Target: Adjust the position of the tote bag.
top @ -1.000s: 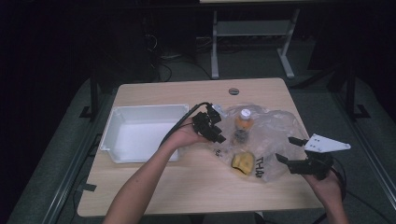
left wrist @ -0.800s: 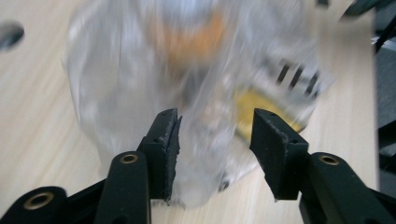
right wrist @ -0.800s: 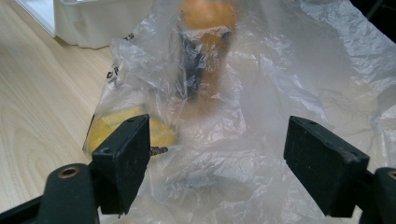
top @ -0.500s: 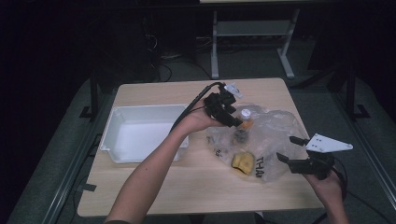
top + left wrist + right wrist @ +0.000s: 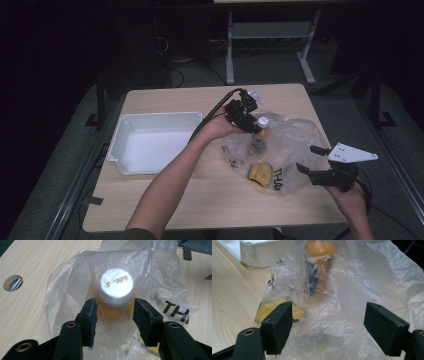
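Two black grippers work over one pale wooden table (image 5: 165, 200), and we take it from the left. At the table's left side we see a white rectangular plastic tray (image 5: 131, 162), shallow, its long side along the table. Just right of it the person's left forearm reaches forward, and the left gripper (image 5: 249, 122) hangs over the near edge of a crumpled clear plastic bag (image 5: 295, 137) with black lettering.

Inside that bag stands a small orange bottle with a white round cap (image 5: 262, 126) — upright, near the bag's far left part. In the left gripper view the cap (image 5: 116, 284) shows through the film and the two jaws flank the bottle's neck just under it; they have just been closing, with bag and bottle between them. The right-hand pad (image 5: 141, 311) seems to stand a little off the film, and we cannot tell whether the other presses.

Nearer the person, also in the bag, lies a yellow rounded object (image 5: 259, 174), too veiled to name.

At the right, the right gripper (image 5: 314, 162) — grey three-cornered plate on top — points at the bag's right edge. Its jaws stand wide apart in the right gripper view, the loose film (image 5: 332, 322) lying between the pads, unpinched.
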A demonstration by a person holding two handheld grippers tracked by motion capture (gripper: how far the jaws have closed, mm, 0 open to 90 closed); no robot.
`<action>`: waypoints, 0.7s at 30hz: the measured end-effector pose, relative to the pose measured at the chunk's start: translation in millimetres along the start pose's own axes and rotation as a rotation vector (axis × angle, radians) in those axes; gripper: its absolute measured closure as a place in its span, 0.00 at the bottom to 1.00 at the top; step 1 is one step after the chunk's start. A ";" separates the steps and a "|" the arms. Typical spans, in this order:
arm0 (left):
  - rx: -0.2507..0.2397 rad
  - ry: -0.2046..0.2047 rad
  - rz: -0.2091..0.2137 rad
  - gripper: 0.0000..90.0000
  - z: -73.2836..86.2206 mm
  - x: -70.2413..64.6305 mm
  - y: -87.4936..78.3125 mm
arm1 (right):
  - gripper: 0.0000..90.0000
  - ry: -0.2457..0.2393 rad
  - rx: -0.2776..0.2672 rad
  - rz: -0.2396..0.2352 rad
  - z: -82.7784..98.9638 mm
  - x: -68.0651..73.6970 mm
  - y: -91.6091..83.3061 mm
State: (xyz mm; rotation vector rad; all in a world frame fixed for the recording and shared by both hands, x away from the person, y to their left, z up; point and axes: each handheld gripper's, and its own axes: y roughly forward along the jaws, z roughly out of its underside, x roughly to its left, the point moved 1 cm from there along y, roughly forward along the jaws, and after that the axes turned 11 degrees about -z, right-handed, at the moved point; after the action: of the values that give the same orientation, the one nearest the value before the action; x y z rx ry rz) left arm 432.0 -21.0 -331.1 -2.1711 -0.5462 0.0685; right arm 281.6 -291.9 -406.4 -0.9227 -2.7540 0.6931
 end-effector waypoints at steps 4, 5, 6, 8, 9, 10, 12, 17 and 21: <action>0.014 0.010 0.010 0.67 0.7 -0.7 4.2 | 0.25 -0.001 0.005 -0.003 -0.1 0.0 1.1; 0.011 0.011 0.006 0.70 1.1 -1.0 4.8 | 0.25 0.000 0.006 -0.003 0.1 -0.1 1.6; 0.005 0.012 0.001 0.70 2.1 -1.1 5.2 | 0.25 -0.002 0.003 -0.003 0.1 -0.5 2.0; 0.000 0.018 -0.004 0.71 2.9 -1.3 5.3 | 0.25 0.008 0.009 -0.004 0.6 0.0 2.2; 0.001 0.020 -0.007 0.72 3.3 -1.6 5.3 | 0.25 0.006 0.011 -0.005 1.0 -0.4 2.8; 0.005 0.020 -0.012 0.76 3.9 -2.3 5.3 | 0.25 0.009 0.013 -0.006 1.4 -0.3 3.1; 0.009 0.024 -0.011 0.81 4.5 -2.4 5.1 | 0.25 0.006 0.012 -0.002 1.1 0.0 3.0; -0.001 0.017 -0.033 0.97 10.9 -1.5 2.7 | 0.25 0.011 0.012 0.003 1.4 -0.3 2.1; 0.004 0.017 -0.056 1.00 19.3 1.0 1.5 | 0.25 0.014 0.012 0.008 2.6 -1.8 1.6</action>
State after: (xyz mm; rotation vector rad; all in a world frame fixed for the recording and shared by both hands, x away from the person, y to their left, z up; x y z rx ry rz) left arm 428.8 -6.9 -344.1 -2.1489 -0.5965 0.0206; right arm 283.2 -292.9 -409.5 -0.9339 -2.7325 0.7004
